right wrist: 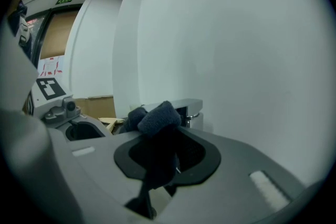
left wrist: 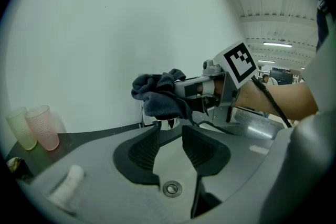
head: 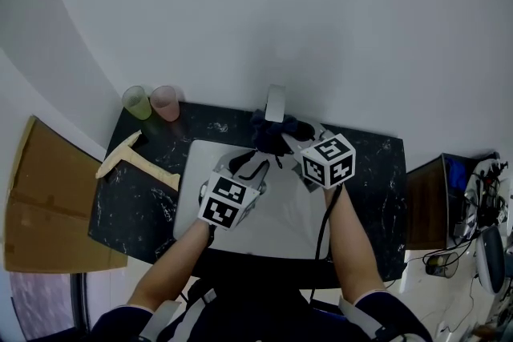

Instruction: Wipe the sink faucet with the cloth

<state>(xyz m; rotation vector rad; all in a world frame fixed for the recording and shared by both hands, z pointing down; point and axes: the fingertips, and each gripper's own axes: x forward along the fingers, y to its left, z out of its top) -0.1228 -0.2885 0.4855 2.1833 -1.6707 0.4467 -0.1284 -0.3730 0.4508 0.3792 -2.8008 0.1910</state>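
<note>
The chrome faucet (head: pixel 275 102) stands at the back rim of the sink (head: pixel 192 172). A dark blue cloth (head: pixel 271 134) is bunched against the faucet's spout, and my right gripper (head: pixel 284 140) is shut on it. In the right gripper view the cloth (right wrist: pixel 157 122) fills the jaws, with the faucet (right wrist: pixel 190 109) just behind it. My left gripper (head: pixel 255 166) hangs open over the basin, empty, short of the cloth. In the left gripper view the left gripper (left wrist: pixel 170 145) frames the drain (left wrist: pixel 172 188). Beyond it are the cloth (left wrist: pixel 160 94) and the right gripper (left wrist: pixel 184 93).
A green cup (head: pixel 137 102) and a pink cup (head: pixel 165 102) stand on the dark counter (head: pixel 144 204) at the back left. A wooden-handled tool (head: pixel 132 160) lies left of the sink. Cardboard (head: pixel 48 204) sits beyond the counter's left edge.
</note>
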